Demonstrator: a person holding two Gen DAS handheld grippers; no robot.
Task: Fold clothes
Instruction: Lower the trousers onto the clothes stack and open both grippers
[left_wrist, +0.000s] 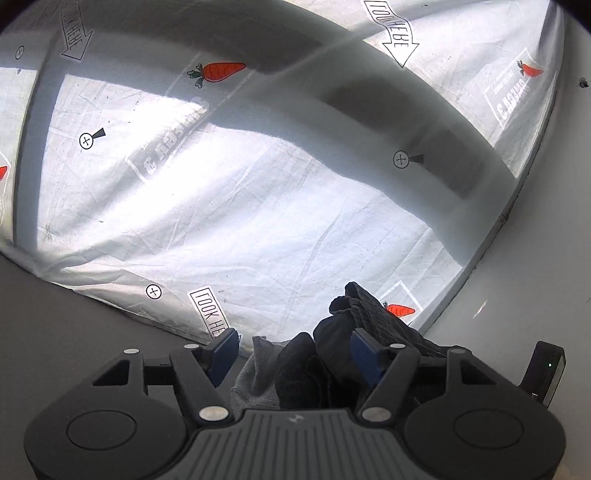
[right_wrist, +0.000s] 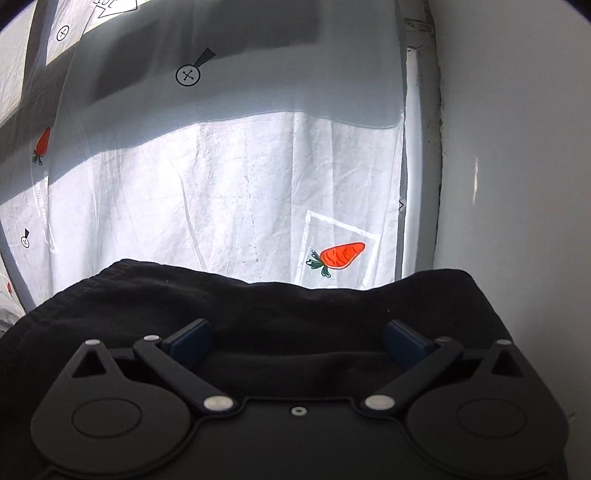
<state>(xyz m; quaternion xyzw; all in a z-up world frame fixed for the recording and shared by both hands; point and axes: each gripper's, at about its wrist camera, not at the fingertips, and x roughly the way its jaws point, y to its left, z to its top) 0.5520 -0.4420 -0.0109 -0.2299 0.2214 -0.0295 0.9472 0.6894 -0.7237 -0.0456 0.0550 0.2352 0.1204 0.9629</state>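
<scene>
In the left wrist view a bunched dark garment (left_wrist: 332, 354) with a grey fabric part (left_wrist: 255, 373) lies between the fingers of my left gripper (left_wrist: 295, 350), whose jaws stand wide apart around it, not closed on it. In the right wrist view a black garment (right_wrist: 258, 317) lies spread flat under and in front of my right gripper (right_wrist: 297, 339), which is open with its blue pads (right_wrist: 188, 339) resting over the cloth. Both sit on a white sheet (left_wrist: 258, 221) printed with carrots and arrows.
The white sheet (right_wrist: 221, 192) covers a bed-like surface. A white wall (right_wrist: 517, 147) runs along its right edge, also in the left wrist view (left_wrist: 535, 258). Dark shadow bands cross the sheet. A grey floor or side area (left_wrist: 55, 295) lies at the left.
</scene>
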